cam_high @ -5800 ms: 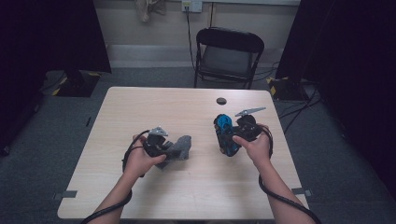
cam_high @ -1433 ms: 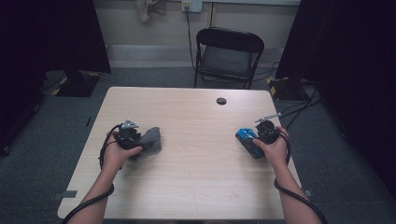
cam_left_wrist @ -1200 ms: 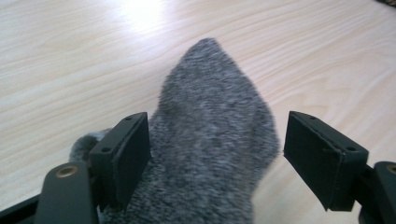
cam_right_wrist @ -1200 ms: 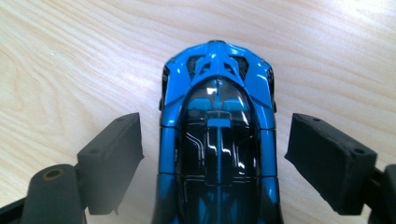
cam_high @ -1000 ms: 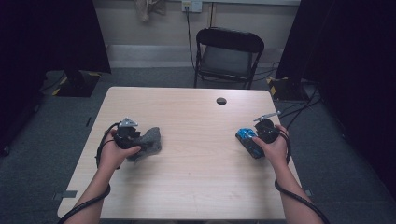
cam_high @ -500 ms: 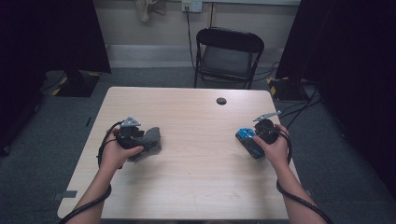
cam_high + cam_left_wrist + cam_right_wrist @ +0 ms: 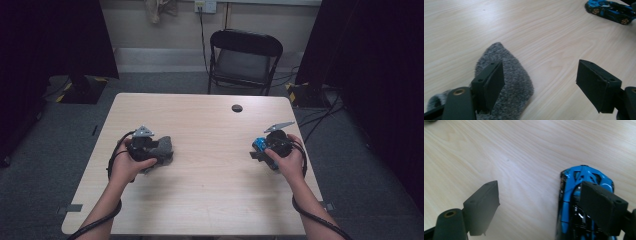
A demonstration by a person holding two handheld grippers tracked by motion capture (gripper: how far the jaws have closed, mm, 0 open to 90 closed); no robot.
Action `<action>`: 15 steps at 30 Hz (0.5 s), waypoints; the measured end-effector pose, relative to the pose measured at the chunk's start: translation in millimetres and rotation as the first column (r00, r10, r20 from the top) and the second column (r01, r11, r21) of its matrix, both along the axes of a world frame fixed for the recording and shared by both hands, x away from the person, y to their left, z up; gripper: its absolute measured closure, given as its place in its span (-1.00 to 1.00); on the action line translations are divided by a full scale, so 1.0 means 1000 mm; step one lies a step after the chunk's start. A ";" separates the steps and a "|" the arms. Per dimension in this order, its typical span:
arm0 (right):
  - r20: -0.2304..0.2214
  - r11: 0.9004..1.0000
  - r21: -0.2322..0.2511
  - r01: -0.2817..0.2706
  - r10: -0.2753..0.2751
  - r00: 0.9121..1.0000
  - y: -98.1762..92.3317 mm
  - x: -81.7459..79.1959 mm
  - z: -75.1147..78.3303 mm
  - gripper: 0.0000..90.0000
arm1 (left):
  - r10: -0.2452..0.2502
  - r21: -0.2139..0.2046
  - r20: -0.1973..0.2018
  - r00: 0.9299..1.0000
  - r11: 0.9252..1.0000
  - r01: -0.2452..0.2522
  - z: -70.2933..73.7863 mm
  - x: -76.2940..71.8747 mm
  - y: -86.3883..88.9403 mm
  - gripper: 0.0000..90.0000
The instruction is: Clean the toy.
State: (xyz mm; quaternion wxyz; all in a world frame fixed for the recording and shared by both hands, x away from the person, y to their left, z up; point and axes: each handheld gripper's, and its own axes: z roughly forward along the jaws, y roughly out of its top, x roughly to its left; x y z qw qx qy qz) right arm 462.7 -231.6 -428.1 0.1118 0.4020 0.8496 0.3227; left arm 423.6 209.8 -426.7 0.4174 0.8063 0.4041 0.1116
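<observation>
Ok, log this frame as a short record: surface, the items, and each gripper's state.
surface: light wooden table
item 1: grey fuzzy knitted sock, lying on the table
item 2: blue and black toy car, on the table
left gripper: open, one jaw over the sock
right gripper: open, one jaw over the car

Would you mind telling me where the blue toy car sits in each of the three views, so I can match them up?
High view: blue toy car at right, beside the right gripper.
Left gripper view: top right corner, far across the table.
Right gripper view: lower right, under one jaw.
Shared landmark: the pale wood-grain table.
</observation>
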 end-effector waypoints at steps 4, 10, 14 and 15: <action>0.000 1.000 0.012 -0.024 0.024 1.000 0.008 -0.006 0.001 -0.64 | -0.026 -0.013 -0.009 1.000 1.000 0.026 -0.003 -0.003 -0.009 -0.51; 0.008 0.998 0.041 -0.048 0.048 0.999 0.019 -0.015 -0.003 -0.65 | -0.058 -0.023 -0.019 0.998 0.998 0.057 -0.006 -0.011 -0.022 -0.51; 0.005 0.996 0.046 -0.073 0.073 0.997 0.025 -0.022 -0.008 -0.65 | -0.091 -0.025 -0.018 0.996 0.996 0.091 -0.007 -0.018 -0.032 -0.51; 0.005 0.996 0.042 -0.078 0.078 0.997 0.026 -0.023 -0.009 -0.65 | -0.097 -0.024 -0.021 0.995 0.995 0.096 -0.008 -0.019 -0.033 -0.51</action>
